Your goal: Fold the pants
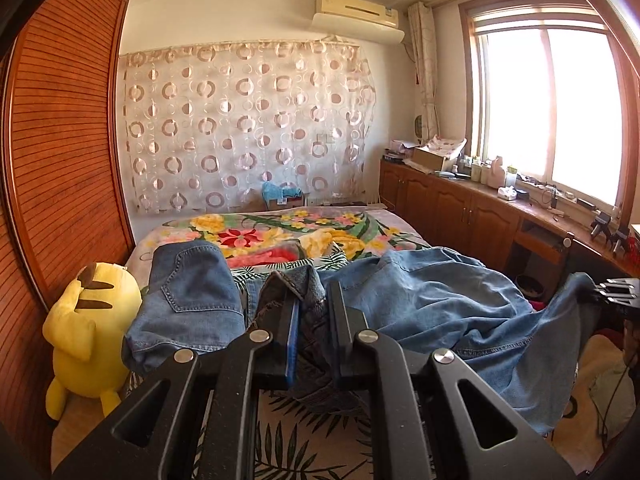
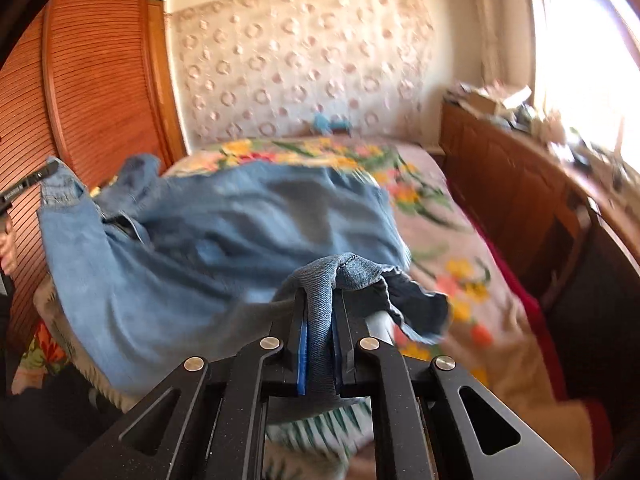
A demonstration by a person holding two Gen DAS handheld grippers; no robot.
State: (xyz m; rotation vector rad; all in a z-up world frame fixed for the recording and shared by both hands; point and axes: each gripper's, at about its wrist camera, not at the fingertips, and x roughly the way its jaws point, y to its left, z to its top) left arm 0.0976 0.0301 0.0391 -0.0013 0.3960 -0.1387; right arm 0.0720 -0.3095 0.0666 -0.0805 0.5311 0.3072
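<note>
Bright daylight floods from the window [image 1: 548, 112], blown out white. My left view is sharp; my right view smears with motion blur. Fisheye bends both edges.

Yellow plush toy [image 1: 90, 328] beside slatted wooden wardrobe [image 1: 60, 120], floral bedspread [image 1: 280, 236], circle-patterned curtain [image 1: 248, 128], air conditioner [image 1: 356, 14], cluttered wooden cabinets [image 1: 452, 204]

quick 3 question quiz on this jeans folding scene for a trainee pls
1. True or false: both grippers are shut on the jeans.
2. Which toy sits beside the bed? A) yellow plush B) brown bear C) red car
3. What does the left gripper pinch?

Key:
1. True; the right gripper clamps denim too.
2. A, the yellow plush.
3. A bunched denim edge; which part, I can't tell.
</note>
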